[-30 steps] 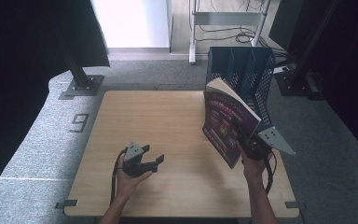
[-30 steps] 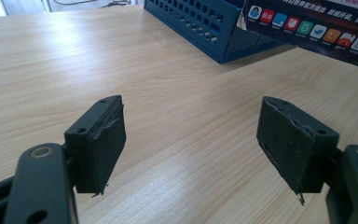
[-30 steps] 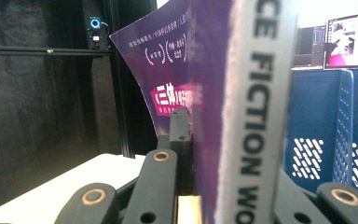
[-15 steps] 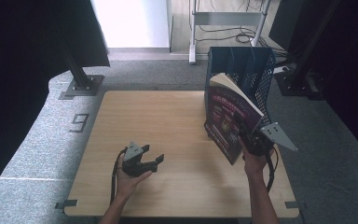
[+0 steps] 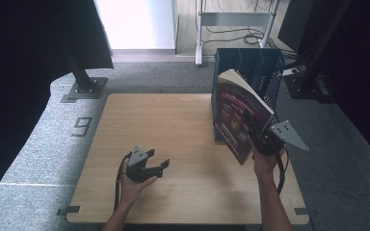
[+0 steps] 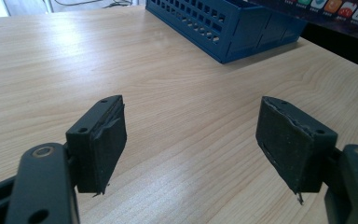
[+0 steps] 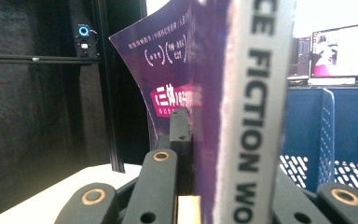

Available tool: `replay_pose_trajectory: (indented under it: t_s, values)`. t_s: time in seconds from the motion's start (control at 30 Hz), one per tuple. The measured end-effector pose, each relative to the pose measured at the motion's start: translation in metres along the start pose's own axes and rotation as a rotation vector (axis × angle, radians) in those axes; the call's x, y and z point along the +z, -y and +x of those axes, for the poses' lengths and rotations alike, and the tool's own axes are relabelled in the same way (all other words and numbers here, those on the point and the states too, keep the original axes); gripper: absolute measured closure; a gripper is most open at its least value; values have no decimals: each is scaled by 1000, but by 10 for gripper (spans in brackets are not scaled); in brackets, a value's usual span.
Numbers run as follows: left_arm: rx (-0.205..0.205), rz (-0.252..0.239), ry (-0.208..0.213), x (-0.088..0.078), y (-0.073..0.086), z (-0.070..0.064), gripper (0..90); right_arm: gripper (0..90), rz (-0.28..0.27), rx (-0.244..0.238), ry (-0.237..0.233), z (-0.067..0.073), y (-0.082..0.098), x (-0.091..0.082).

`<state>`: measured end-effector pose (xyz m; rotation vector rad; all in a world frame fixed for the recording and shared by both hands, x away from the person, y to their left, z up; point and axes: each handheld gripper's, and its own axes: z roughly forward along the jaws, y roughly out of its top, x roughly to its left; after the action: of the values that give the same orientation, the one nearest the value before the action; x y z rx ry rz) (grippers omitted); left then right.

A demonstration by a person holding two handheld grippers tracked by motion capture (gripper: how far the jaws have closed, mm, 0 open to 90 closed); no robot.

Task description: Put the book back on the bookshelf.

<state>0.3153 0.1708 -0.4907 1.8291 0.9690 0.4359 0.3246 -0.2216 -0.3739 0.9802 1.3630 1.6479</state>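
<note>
My left gripper (image 5: 158, 166) rests low over the table (image 5: 173, 125), jaws wide and empty. My right gripper (image 5: 255, 137) clamps the purple book (image 5: 238, 115) upright beside the blue rack (image 5: 262, 65); its own view reads the spine lettering.

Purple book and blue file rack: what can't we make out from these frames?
- Right gripper view: the purple book sits so close that its spine lettering is blurred and cut off at both edges.
- High view: the book hides the front of the blue file rack, so its slots' contents can't be told.
- High view: cover text too small to read.
- Left gripper view: rack cut off by the top edge.
</note>
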Motion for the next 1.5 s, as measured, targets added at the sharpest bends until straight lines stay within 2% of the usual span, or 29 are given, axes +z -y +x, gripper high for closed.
replay_pose_trajectory:
  t_s: [0.7,1.07,1.23,1.5]
  values:
    - [-9,-2,0,0,1,2,241,816,-8,-13,58,-8,-10,21]
    - [-11,-4,-2,0,1,2,241,816,-3,-19,86,-11,-6,32]
    - [-13,-4,-2,-1,0,3,242,816,-3,-45,101,-13,-5,38]
    - [-12,-5,1,0,0,2,242,816,-7,-43,115,-16,-5,45]
